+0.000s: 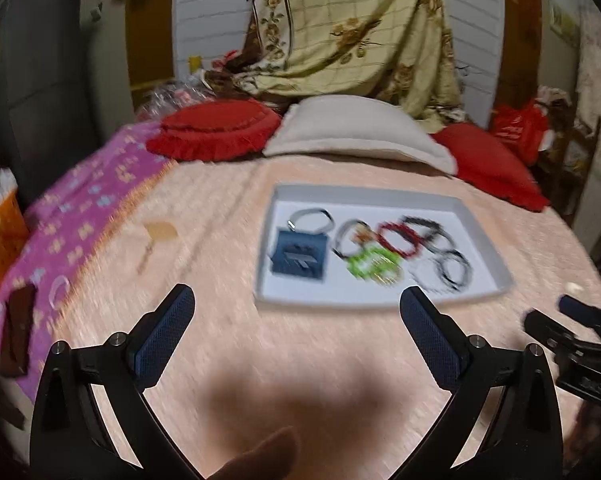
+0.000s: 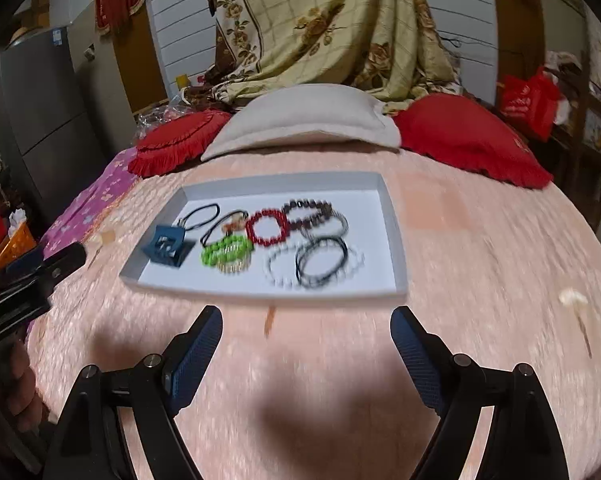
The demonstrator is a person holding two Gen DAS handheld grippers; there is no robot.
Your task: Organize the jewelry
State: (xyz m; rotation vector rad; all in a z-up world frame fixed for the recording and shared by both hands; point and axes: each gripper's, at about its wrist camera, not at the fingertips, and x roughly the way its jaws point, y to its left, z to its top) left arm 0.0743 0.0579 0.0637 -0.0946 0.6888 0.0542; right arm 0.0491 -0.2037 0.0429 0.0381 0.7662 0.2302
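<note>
Peach bedspread (image 2: 460,280) covers the bed, with pillows behind. Ahead of both claws lies a white tray (image 2: 392,240) holding the jewelry. The left gripper (image 1: 296,304) and the right gripper (image 2: 306,324) are both released, with nothing between the jaws. I judge that it is best to approach slowly and take one piece only. I count one blue box (image 2: 166,250), one red bracelet (image 2: 266,227), one green one (image 2: 224,252); the dark cords are too blurred to count.
</note>
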